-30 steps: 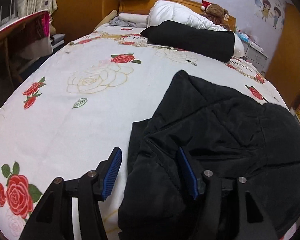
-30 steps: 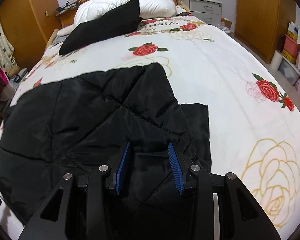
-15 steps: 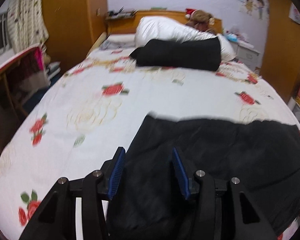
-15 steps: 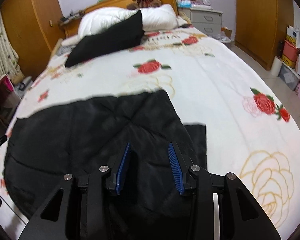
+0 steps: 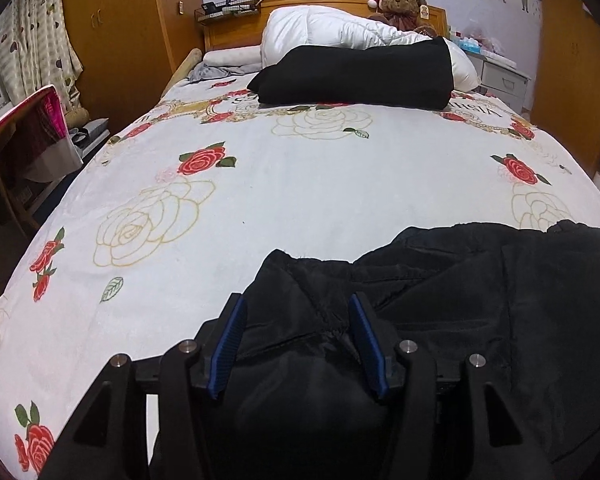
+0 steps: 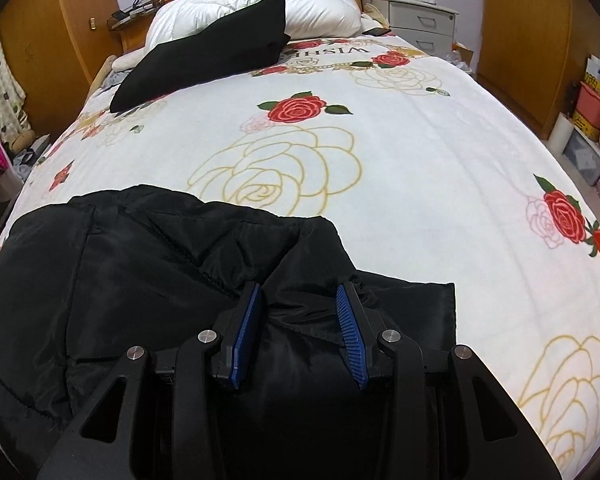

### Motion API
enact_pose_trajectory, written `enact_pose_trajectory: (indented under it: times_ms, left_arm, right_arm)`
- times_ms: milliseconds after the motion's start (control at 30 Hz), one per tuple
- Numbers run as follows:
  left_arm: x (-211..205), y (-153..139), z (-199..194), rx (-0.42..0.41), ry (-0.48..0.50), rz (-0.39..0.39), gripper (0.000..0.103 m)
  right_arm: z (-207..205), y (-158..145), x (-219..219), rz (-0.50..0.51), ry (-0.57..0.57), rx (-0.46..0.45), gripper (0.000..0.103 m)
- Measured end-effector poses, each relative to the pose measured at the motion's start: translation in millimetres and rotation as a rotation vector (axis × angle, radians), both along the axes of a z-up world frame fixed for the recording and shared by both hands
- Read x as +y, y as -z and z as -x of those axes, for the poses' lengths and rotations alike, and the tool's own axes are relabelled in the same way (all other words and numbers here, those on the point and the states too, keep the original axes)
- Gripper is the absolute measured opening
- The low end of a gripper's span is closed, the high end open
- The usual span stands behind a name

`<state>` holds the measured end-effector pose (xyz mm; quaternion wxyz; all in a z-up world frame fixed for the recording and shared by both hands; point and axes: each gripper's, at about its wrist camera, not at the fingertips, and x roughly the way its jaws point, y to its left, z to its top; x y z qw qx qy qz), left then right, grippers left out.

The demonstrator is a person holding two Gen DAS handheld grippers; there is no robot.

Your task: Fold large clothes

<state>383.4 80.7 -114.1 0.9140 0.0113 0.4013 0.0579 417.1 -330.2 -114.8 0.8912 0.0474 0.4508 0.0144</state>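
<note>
Left wrist view
Garment: a black padded jacket lies bunched on the near part of the bed, spreading from between the fingers off to their right.
Left gripper: a raised fold of the jacket sits between the blue fingers; the jaws are opening, and cloth bulges in the gap, though I cannot tell that the pads press on it.
Beyond the fingertips: bare rose-printed bedspread, then a black pillow and a white duvet at the headboard.

Right wrist view
Garment: the same jacket fills the area left of and under the fingers; one flat flap reaches just right of them.
Right gripper: fingers part-way apart with a ridge of jacket cloth between them, apparently pinched.
Far side: black pillow well apart, ahead and left.

Step in hand: likely a fold just drawn toward the near edge, the left side letting go.
Next move: probably release, then regrip an outer edge to fold the jacket across itself; thick, slippery padding calls for a deep bite.
</note>
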Motion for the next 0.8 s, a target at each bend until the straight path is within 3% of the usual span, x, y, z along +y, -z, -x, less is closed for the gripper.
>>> enact_pose_trajectory:
  times_ms: [800]
  left_arm:
    - [1.3,9.8,-4.5,-0.015,-0.011,0.014,0.056]
  right_arm:
    - [-7.6,8.4,-2.0,-0.011,0.007,-0.001,0.039]
